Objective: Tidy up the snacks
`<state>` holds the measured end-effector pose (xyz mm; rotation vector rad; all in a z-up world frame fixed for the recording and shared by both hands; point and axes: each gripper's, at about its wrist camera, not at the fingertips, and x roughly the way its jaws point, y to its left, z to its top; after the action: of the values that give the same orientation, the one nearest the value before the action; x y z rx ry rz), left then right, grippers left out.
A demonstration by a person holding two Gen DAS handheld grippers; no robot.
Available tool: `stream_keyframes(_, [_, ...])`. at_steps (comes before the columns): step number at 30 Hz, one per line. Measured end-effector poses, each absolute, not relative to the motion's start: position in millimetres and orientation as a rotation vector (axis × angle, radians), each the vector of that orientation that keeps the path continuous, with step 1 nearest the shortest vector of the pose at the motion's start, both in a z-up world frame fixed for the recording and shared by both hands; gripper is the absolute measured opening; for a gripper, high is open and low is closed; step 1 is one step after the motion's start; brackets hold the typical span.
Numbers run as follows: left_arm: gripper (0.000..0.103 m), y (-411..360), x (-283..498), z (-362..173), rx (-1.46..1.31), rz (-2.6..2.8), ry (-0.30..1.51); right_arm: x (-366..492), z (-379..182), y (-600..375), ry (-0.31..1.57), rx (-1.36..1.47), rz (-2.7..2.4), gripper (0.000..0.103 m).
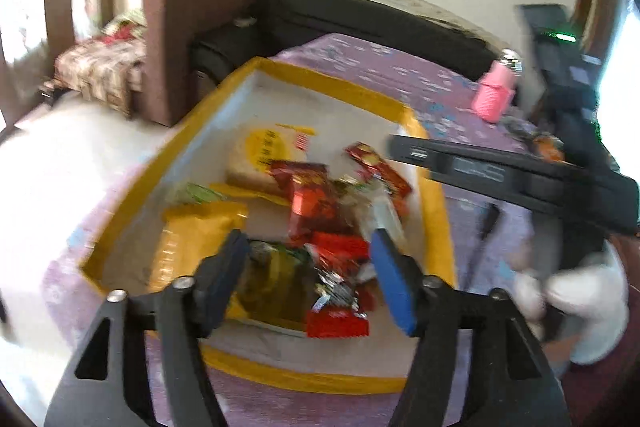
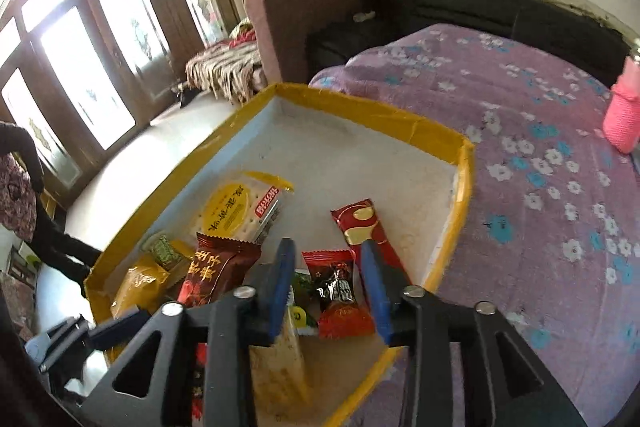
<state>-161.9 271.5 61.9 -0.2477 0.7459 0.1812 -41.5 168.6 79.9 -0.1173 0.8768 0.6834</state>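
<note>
1. A yellow-rimmed tray (image 2: 440,131) lies on a purple flowered bed (image 2: 540,187); the snacks (image 2: 236,211) are heaped in its near half.
2. Left tool (image 1: 306,275) hangs over the heap, jaws spread, nothing pinched; red packets (image 1: 340,321) lie below the gap.
3. Right tool (image 2: 330,291) hovers with jaws parted; a red candy (image 2: 340,291) lies between them, not pressed.
4. A pink bottle (image 2: 624,115) stands on the bed, well apart from the tray.
</note>
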Motion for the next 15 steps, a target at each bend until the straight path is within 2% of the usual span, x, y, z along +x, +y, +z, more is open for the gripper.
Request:
stream_keyframes(1, [0.075,270.7,-162.8,64.3,-0.233,0.207,0.74,-47.4,84.5,162.5,0.861,-0.11,0.682,0.043])
stream_keyframes(3, [0.076,267.8,-165.4,69.3,-0.208,0.244,0.725,-58.6,91.8,148.1,0.835,-0.084,0.677,0.053])
stream_keyframes(4, [0.076,267.0,-165.9,70.3,-0.202,0.251,0.722,-63.1,94.5,143.4,0.827,-0.074,0.678,0.054])
stream_keyframes(15, [0.076,249.8,-165.5,78.2,-0.171,0.254,0.732,-120.0,98.9,99.8,0.772,-0.111,0.681,0.059])
